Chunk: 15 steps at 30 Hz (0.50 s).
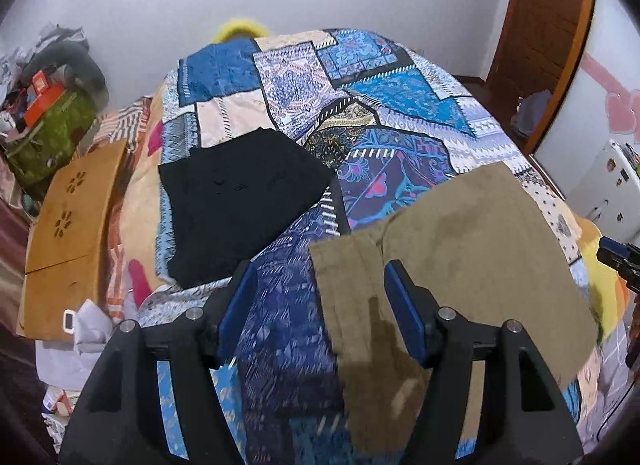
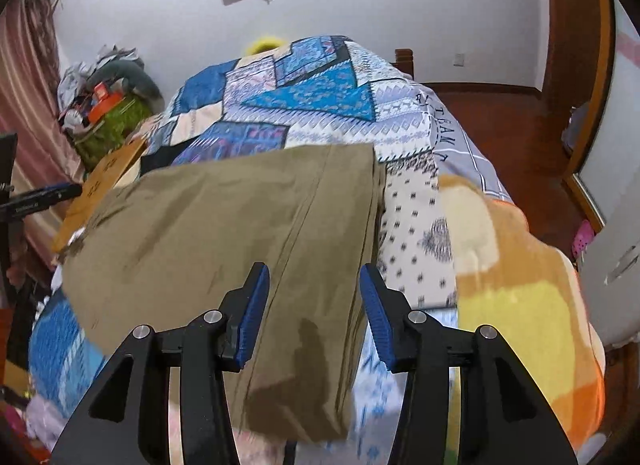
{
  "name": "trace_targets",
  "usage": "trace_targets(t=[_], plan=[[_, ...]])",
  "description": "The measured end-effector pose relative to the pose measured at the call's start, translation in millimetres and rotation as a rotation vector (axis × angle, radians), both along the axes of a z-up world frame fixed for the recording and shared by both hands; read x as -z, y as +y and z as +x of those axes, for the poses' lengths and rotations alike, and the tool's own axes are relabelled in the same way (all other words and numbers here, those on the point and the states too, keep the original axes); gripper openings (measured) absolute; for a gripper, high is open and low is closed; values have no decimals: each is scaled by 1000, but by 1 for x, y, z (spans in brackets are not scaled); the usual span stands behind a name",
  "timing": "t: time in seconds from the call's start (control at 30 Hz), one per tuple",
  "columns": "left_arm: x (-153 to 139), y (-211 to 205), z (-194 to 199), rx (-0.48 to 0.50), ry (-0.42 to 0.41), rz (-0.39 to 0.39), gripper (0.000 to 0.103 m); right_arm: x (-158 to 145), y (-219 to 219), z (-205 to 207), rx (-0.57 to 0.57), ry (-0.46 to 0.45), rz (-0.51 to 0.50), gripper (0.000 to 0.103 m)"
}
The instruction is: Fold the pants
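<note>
Olive-khaki pants (image 1: pixel 460 249) lie folded flat on the patchwork bedspread (image 1: pixel 360 105). In the left wrist view my left gripper (image 1: pixel 320 285) is open above the pants' left edge, holding nothing. In the right wrist view the same pants (image 2: pixel 224 233) fill the middle, and my right gripper (image 2: pixel 314 289) is open above their right-hand part, holding nothing. The right gripper's tip (image 1: pixel 618 259) also shows at the far right of the left wrist view.
Folded black pants (image 1: pixel 240 201) lie on the bed to the left of the khaki ones. A wooden board (image 1: pixel 68 233) leans at the bed's left side. A yellow-orange plush blanket (image 2: pixel 520 297) lies at the right. A cluttered pile (image 1: pixel 48 105) stands far left.
</note>
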<state>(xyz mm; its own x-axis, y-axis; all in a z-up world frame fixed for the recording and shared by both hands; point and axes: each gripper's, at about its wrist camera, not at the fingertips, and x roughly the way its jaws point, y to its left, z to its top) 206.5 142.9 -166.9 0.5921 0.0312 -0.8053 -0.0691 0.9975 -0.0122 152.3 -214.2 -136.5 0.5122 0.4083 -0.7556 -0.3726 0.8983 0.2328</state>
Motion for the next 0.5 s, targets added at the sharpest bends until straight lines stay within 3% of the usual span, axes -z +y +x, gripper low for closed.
trace_targets(t=[0.23,0.5], plan=[[17,1,51,5,62,-45,66,13,5,62,12,13,1,43],[37,-8,75,61,116,-84,69,45,14,143,-4,64,-6,43]])
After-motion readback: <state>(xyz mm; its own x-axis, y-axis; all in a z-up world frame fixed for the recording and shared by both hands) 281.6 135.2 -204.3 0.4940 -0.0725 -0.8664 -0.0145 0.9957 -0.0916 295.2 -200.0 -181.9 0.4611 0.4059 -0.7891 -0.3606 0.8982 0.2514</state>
